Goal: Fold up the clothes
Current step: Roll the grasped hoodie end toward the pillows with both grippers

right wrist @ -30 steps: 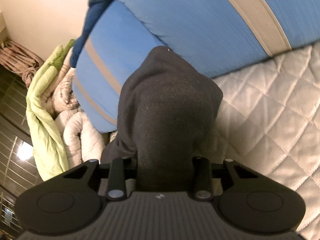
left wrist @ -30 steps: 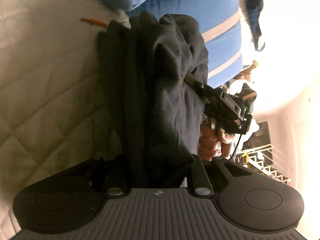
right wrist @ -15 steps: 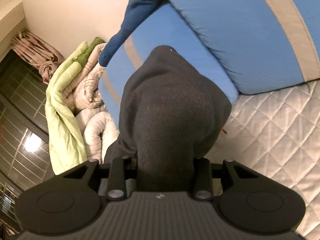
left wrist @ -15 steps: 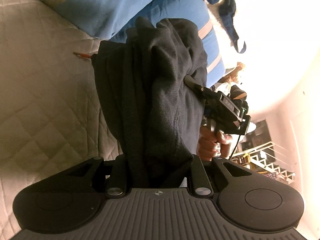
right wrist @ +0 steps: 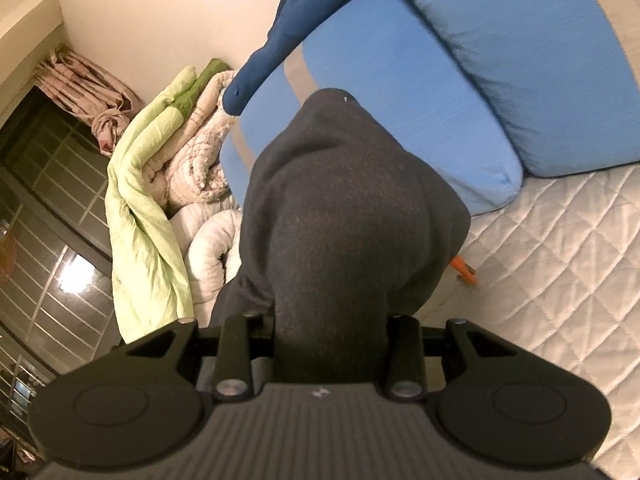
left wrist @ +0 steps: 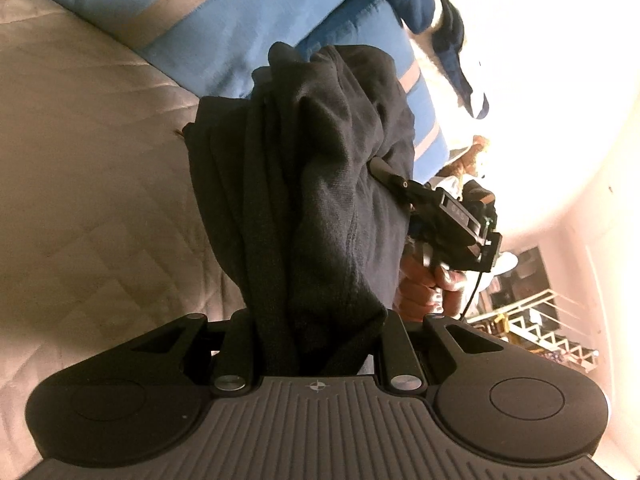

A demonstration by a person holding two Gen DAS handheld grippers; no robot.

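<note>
A dark, almost black garment hangs bunched above the quilted mattress. My left gripper is shut on one gathered end, and the cloth hides its fingertips. In the left wrist view my right gripper bites into the garment's far side, held by a person's hand. In the right wrist view the same garment bulges out of my right gripper, which is shut on it, covering the fingertips.
Two blue pillows with grey stripes lie at the head of the mattress. A navy garment drapes over them. Green and beige blankets are piled by a barred window. A small orange object lies on the mattress.
Both grippers have swung with the garment still clamped. The pillows have slid up in both views. The orange object has come into sight beside the cloth in the right wrist view.
</note>
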